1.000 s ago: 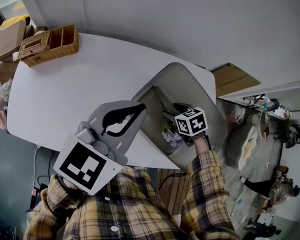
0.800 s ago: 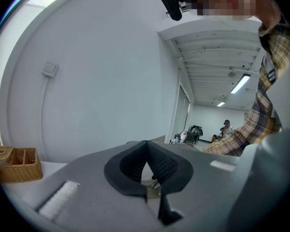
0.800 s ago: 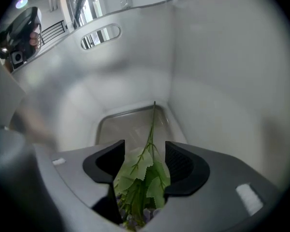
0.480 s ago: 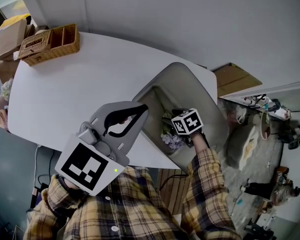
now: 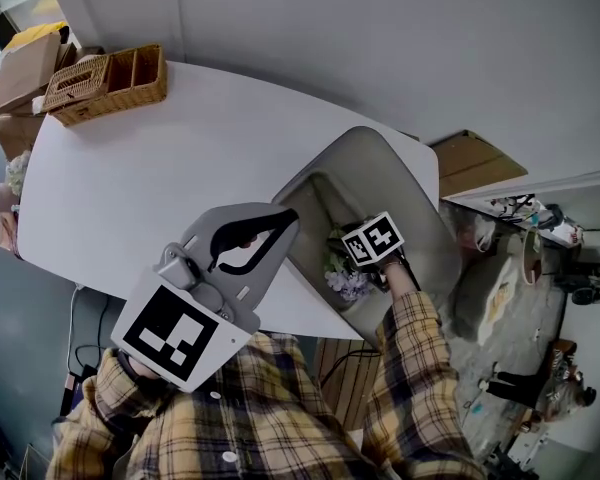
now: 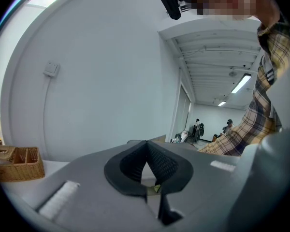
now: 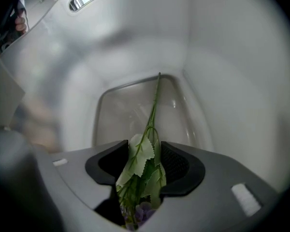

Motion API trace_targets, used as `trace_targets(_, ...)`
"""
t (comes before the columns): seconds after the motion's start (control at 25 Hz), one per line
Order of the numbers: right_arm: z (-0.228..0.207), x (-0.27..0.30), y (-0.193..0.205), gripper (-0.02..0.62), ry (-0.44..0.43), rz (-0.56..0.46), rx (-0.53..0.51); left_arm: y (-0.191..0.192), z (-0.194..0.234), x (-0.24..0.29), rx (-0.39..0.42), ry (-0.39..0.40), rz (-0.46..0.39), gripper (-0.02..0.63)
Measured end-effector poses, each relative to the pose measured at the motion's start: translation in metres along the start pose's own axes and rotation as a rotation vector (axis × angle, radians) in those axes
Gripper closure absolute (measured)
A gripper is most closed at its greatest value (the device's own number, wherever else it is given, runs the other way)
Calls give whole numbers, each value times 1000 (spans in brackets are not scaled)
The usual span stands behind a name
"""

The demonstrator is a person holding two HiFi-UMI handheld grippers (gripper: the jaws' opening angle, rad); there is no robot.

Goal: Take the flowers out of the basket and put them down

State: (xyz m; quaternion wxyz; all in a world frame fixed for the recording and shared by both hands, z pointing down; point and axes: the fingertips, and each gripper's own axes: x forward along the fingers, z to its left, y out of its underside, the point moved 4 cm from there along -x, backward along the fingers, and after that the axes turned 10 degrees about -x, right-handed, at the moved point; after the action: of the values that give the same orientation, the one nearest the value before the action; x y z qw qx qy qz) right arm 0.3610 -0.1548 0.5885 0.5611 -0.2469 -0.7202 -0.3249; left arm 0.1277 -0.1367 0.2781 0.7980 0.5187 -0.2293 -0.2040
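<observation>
- Right gripper view — the right gripper [image 7: 145, 153] has a leafy flower [image 7: 142, 164] between its jaws, which have just been closing but stand spread, not clamped
- the flower lies down inside the grey basket [image 5: 380, 173] at the table [image 5: 150, 178] edge
- left gripper [image 6: 146, 148] — jaws pressed together, empty

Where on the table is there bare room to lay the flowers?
The white table is bare across its middle, between the wicker basket at the far left corner and the grey bin at the right. Crowded only inside the bin, around the flowers.
</observation>
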Motion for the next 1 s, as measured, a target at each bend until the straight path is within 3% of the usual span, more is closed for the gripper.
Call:
trace_targets(0.4, 7, -9, -1, 511, -19, 5, -24, -3, 0, -2, -1, -2, -8, 594)
trace_targets(1.0, 27, -57, -14, 540, 38, -117, -39, -12, -13, -9, 15, 37, -30, 594)
